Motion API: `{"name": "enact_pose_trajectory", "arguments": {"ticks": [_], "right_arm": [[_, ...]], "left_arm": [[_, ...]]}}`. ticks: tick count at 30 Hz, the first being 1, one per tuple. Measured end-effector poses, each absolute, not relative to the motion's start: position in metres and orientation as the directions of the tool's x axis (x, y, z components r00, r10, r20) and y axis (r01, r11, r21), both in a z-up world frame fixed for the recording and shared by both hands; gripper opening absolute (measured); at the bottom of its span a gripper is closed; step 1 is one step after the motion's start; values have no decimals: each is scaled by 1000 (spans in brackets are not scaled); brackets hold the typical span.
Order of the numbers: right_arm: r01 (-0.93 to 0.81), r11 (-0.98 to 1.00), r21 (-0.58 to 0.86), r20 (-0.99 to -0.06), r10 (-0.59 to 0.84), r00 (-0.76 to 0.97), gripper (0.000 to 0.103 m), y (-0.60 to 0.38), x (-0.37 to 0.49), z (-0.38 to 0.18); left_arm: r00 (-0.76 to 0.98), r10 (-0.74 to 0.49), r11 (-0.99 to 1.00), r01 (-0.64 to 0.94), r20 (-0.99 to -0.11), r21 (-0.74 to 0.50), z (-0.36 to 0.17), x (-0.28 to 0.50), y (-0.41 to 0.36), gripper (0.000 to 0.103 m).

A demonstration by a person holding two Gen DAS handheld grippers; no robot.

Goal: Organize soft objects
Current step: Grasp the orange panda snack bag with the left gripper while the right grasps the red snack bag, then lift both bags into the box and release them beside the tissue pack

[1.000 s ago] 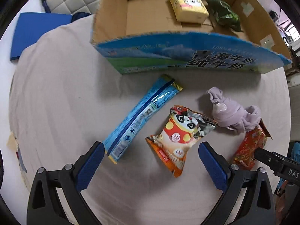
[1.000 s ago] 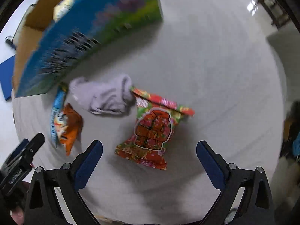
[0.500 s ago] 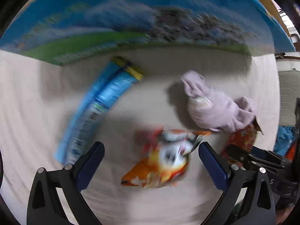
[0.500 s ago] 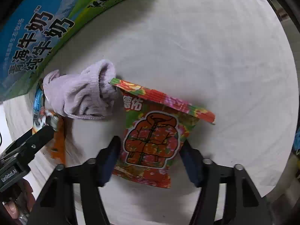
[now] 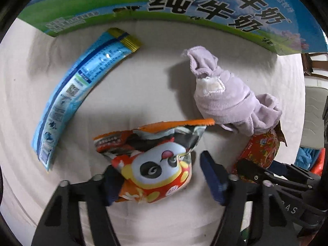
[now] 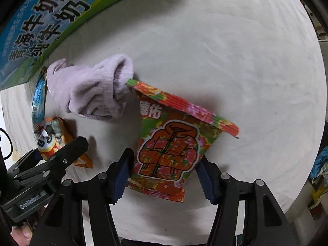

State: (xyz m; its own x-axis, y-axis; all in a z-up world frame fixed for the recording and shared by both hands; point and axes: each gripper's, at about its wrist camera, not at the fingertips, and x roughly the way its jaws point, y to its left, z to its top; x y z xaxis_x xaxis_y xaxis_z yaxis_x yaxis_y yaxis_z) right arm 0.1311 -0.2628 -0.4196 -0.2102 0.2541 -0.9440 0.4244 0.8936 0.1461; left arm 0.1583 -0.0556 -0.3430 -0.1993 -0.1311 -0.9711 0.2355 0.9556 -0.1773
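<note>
My left gripper (image 5: 162, 179) straddles an orange panda snack bag (image 5: 155, 160) on the cloth-covered table; the left pad touches the bag, the right pad stands a little off it. My right gripper (image 6: 164, 174) has both pads against the sides of a red floral snack bag (image 6: 174, 143), which lies on the table. A crumpled lilac cloth (image 5: 227, 98) lies between the two bags and overlaps the red bag's top corner (image 6: 92, 90). A long blue packet (image 5: 80, 88) lies to the left.
A large blue and green milk carton box (image 5: 184, 2) stands along the far side of the table (image 6: 246, 51). The left gripper's body (image 6: 41, 176) shows in the right wrist view, beside the panda bag (image 6: 53, 141).
Both grippers have come down onto the table and narrowed. The left one now sits around the panda bag, the right one has closed onto the red floral bag.
</note>
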Motion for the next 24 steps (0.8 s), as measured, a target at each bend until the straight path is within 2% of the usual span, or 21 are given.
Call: {"name": "enact_pose_trajectory", "arguments": {"ticks": [1,5,13,24], "right_arm": [[423,895,143,-945,251,-210,63,-259,133,-422],[436,889,139,-951,242,-192,55,-260,132,-421],[385,916,112,-961,198,-192,50,-248,136,-414],[284,949,136,-978,174,-113,49,-213,131,-356]], "left_arm": [[-199,-133,959,223,-971,-177,-342,156,-55,51],[-179,-132,963,211,-975,-169,-339,144,-56,46],[-153,-135,968,189,-979,-163,-318,116,-75,40],[-72,-174,967,178,-982,-184,-264,78,-81,38]]}}
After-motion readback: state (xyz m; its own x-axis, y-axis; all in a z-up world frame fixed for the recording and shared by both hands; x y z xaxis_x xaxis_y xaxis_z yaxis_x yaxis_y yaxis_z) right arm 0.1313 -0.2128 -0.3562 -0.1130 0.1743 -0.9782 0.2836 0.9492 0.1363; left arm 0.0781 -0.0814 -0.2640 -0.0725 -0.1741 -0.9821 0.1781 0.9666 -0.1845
